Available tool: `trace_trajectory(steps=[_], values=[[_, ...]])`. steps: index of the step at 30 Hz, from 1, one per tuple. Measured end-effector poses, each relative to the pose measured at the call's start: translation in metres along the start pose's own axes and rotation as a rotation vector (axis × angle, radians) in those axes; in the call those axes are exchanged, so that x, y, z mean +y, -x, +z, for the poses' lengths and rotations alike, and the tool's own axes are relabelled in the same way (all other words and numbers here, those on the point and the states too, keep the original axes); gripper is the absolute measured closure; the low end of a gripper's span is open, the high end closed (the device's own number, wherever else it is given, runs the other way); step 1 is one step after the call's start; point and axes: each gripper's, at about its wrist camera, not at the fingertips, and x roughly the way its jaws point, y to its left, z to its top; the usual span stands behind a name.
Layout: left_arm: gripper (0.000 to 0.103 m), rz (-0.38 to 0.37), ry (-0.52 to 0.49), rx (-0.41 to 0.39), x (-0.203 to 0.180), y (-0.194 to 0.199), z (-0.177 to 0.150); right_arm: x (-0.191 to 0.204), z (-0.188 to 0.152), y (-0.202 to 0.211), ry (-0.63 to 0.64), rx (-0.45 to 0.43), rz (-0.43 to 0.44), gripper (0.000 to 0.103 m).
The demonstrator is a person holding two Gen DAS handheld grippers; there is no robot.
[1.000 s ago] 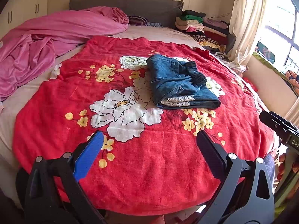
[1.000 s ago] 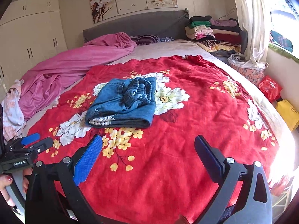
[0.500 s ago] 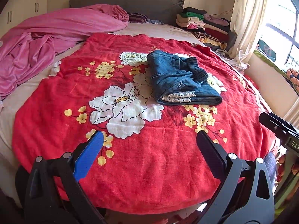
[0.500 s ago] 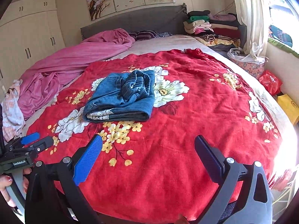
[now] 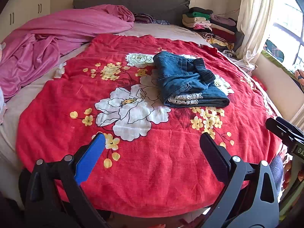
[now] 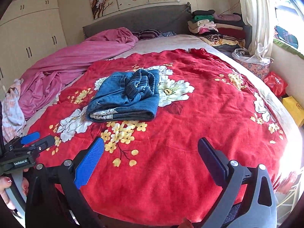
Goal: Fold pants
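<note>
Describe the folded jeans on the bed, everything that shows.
The jeans are blue denim, folded into a compact, roughly rectangular bundle of several layers. A ribbed, gathered dark waistband lies bunched on top, and white lace trim shows at the near folded edge. They lie flat on the red floral blanket, partly over a white flower print. Nothing else touches them; both grippers are open and well short of them.

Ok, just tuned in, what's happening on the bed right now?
A person holds two grippers above the near edge of a red floral blanket. The denim pants lie folded in a compact bundle mid-blanket, elastic waistband on top, lace hem facing the cameras. The left gripper and the right gripper are both open, holding nothing, well short of the pants.
</note>
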Motion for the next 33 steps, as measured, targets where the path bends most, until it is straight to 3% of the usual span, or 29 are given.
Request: trace_trajectory(steps=[33], values=[[0.01,0.007,-0.007,0.019,-0.0014,0.0005,-0.0016,0.0011,-0.0008,0.0025,0.007,0.009,-0.008,0.005]])
